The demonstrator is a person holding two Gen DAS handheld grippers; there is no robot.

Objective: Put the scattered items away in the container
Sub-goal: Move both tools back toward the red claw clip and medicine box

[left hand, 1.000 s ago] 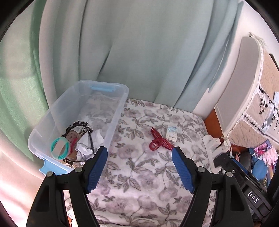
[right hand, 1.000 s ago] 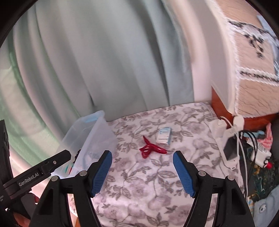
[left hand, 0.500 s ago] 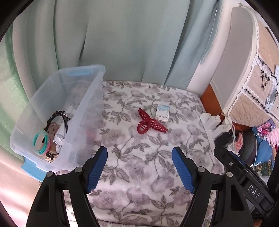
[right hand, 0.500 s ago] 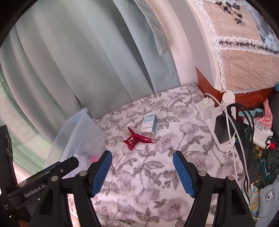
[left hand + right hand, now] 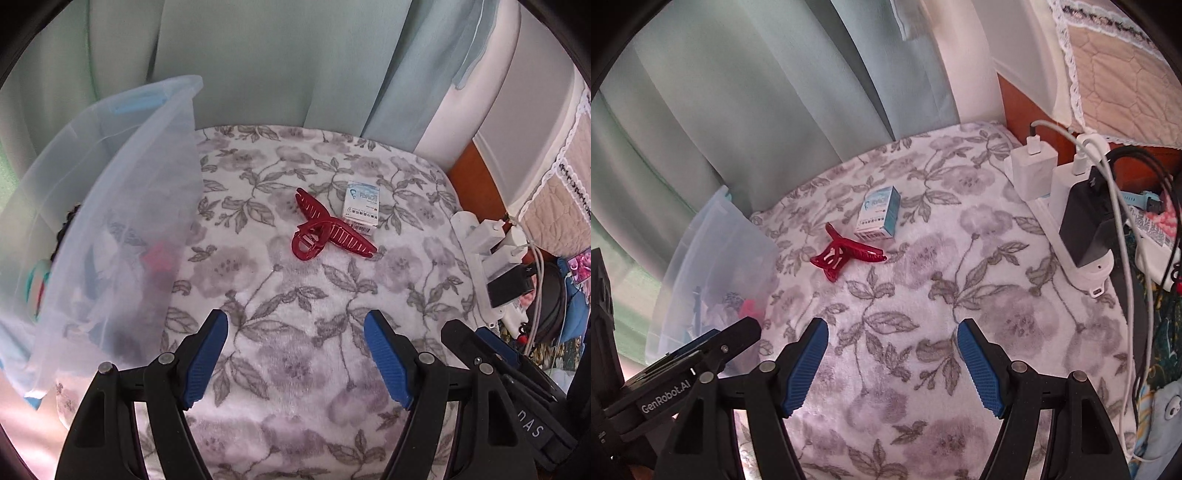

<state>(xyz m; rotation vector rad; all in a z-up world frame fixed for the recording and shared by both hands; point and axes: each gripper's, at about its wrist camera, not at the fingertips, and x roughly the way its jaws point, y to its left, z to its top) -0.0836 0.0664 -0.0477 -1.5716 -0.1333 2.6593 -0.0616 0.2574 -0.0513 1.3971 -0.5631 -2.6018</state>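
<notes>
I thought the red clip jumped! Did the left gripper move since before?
Yes. The left gripper came down toward the red hair clip on the floral blanket; clip and blanket both look bigger now.

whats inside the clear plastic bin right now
Through the clear plastic bin's frosted wall: a pink-red item, a teal ring and something dark and beaded, among pale shapes. The wall blurs them, so the rest cannot be identified.

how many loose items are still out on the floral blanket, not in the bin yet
2: a dark red plastic claw hair clip mid-blanket, and a small white-and-blue cardboard box touching it on the far side. Nothing else shows, though the grippers hide some blanket.
</notes>
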